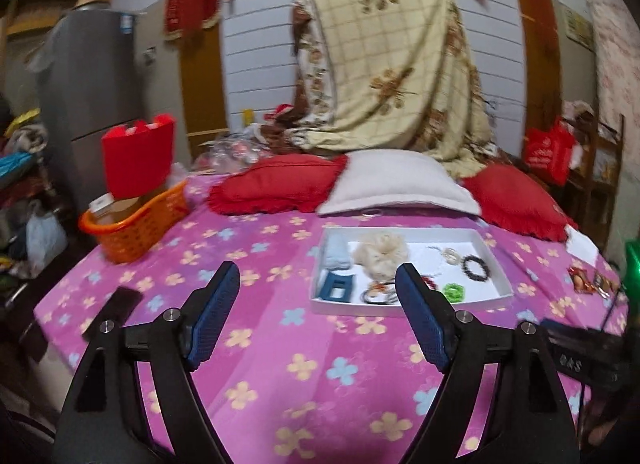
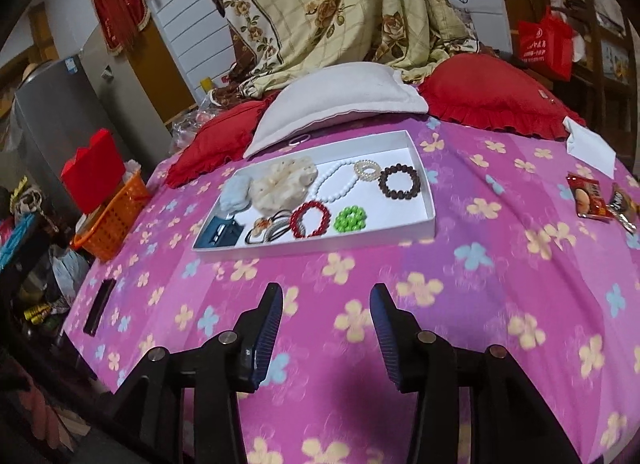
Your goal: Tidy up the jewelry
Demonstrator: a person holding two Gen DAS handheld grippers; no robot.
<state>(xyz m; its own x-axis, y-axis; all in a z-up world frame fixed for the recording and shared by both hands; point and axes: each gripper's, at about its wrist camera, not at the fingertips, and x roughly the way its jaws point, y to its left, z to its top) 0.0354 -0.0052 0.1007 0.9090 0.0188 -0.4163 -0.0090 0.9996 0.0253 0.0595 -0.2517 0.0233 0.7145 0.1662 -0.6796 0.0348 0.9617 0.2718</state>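
Observation:
A white tray lies on the pink flowered bedspread and also shows in the left wrist view. In it are a red bead bracelet, a green bead bracelet, a dark bead bracelet, a white pearl necklace, a cream scrunchie, a pale blue scrunchie, a blue hair clip and black hair ties. My left gripper is open and empty, near the tray's front left. My right gripper is open and empty, in front of the tray.
An orange basket with a red box stands at the bed's left edge. A black flat object lies front left. Red and white pillows lie behind the tray. Snack packets and a white paper lie at the right.

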